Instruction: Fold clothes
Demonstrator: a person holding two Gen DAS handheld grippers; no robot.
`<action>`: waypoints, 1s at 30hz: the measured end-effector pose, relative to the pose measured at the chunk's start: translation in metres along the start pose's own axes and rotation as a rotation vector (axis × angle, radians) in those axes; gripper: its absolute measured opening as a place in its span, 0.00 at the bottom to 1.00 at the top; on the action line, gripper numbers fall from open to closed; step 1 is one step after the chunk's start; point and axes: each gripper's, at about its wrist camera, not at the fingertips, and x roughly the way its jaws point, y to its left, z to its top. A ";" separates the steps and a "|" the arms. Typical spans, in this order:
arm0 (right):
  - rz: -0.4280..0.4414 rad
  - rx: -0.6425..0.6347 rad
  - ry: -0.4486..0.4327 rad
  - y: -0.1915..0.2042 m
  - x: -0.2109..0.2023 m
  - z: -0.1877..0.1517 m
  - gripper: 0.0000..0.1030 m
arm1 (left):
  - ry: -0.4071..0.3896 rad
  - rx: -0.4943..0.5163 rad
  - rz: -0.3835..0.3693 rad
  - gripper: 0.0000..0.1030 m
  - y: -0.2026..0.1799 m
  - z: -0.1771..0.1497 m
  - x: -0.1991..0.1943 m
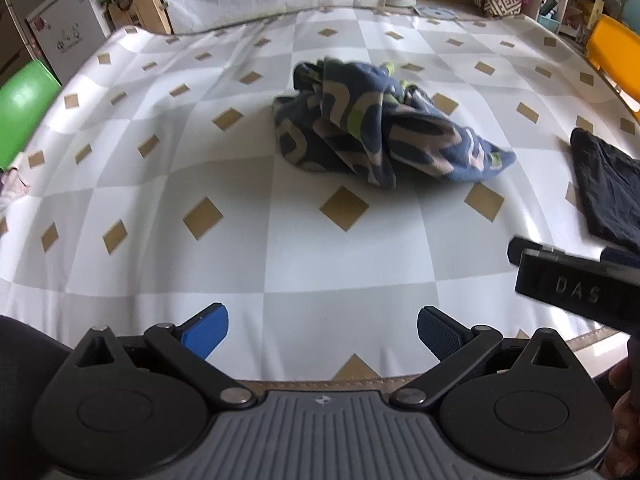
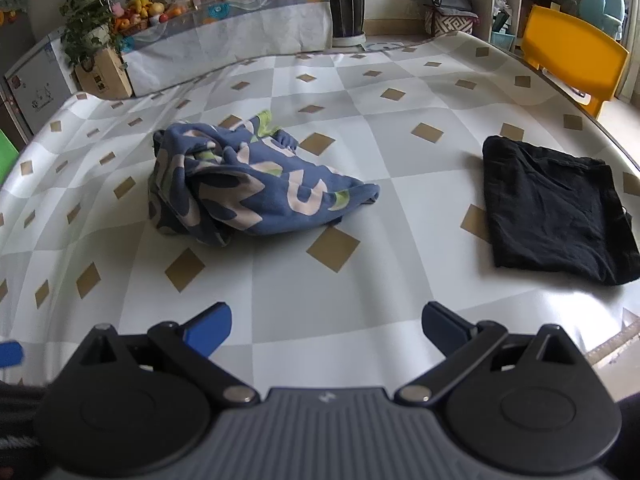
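"DAS" — on the right gripper (image 1: 576,280)

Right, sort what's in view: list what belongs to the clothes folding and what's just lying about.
Part of the job:
- crumpled blue patterned garment, still unfolded
- folded black garment
- left gripper and right gripper, both open and empty
- table they lie on

Just lying about:
- yellow chair
- green chair
- potted plant

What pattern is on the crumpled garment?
Blue crumpled garment with pale pink shapes and lime-green accents; clearest in the right wrist view.
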 end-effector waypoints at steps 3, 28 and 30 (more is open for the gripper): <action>0.004 -0.002 -0.007 0.001 -0.001 -0.002 0.99 | -0.030 0.011 0.023 0.99 0.000 0.002 -0.007; 0.022 0.006 0.020 0.009 0.006 -0.006 0.96 | -0.055 -0.007 -0.006 0.99 0.006 0.019 -0.019; 0.032 -0.001 0.026 0.010 0.006 -0.006 0.96 | -0.051 -0.012 -0.002 0.99 0.007 0.018 -0.018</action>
